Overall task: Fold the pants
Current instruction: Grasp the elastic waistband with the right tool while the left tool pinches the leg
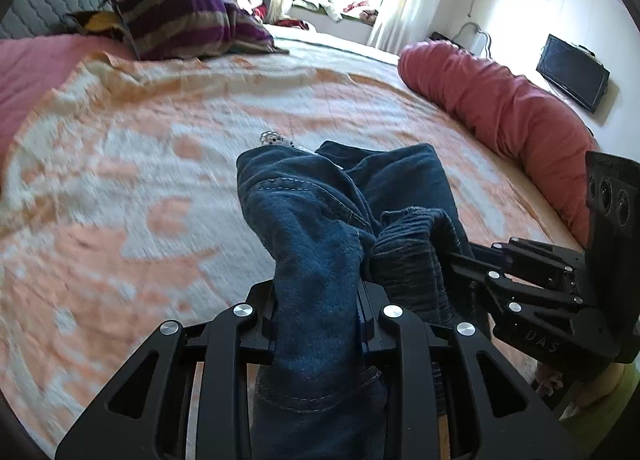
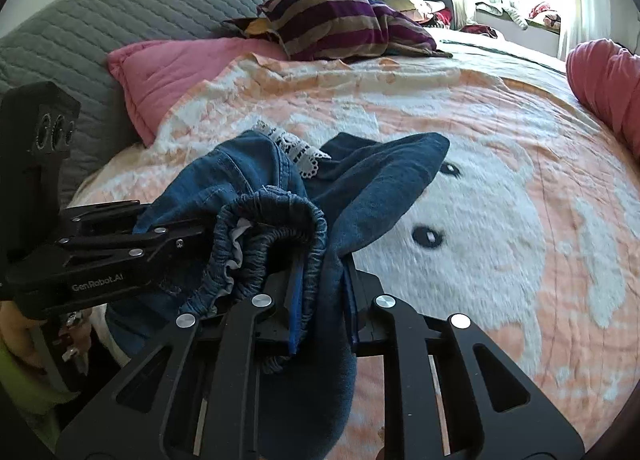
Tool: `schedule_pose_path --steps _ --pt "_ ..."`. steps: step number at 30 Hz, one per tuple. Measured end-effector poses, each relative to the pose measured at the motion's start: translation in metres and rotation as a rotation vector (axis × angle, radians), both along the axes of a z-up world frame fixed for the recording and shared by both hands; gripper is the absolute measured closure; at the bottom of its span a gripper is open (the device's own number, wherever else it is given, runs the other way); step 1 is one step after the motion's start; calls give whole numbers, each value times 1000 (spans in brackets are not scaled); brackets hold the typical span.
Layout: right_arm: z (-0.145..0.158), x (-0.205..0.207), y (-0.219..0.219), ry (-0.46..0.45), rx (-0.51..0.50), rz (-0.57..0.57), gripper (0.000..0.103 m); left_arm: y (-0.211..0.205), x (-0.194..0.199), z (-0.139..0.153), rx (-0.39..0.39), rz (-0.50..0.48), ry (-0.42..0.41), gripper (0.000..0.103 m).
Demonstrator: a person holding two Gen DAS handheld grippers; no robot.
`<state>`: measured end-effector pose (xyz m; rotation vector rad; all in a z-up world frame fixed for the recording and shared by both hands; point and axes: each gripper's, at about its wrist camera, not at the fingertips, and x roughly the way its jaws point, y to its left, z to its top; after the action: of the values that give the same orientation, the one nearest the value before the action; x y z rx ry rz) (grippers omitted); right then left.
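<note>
Dark blue denim pants (image 1: 320,220) with an elastic waistband (image 2: 276,228) and white lace trim (image 2: 298,152) are bunched and held up above the bed. My left gripper (image 1: 318,312) is shut on a fold of the denim. My right gripper (image 2: 322,300) is shut on the waistband and another fold. The two grippers are close together: the right one shows at the right of the left wrist view (image 1: 532,292), the left one at the left of the right wrist view (image 2: 100,256). The rest of the pants hangs below, hidden.
The bed has an orange and white blanket (image 2: 480,188). A pink pillow (image 2: 176,72), a striped pillow (image 2: 340,24) and a grey quilted headboard (image 2: 140,4) lie beyond. A rolled red quilt (image 1: 500,100) lines the right edge. A monitor (image 1: 572,72) stands by the wall.
</note>
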<state>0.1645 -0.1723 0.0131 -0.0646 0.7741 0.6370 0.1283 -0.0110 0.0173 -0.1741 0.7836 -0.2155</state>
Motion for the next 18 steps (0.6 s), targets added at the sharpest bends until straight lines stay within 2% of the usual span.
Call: schedule_pose_path --steps 9,18 --pt "10 35 32 -21 17 11 93 28 26 8 2 50 -21 78" --pt "-5 55 47 -4 -10 -1 93 43 47 -12 -8 79 19 78"
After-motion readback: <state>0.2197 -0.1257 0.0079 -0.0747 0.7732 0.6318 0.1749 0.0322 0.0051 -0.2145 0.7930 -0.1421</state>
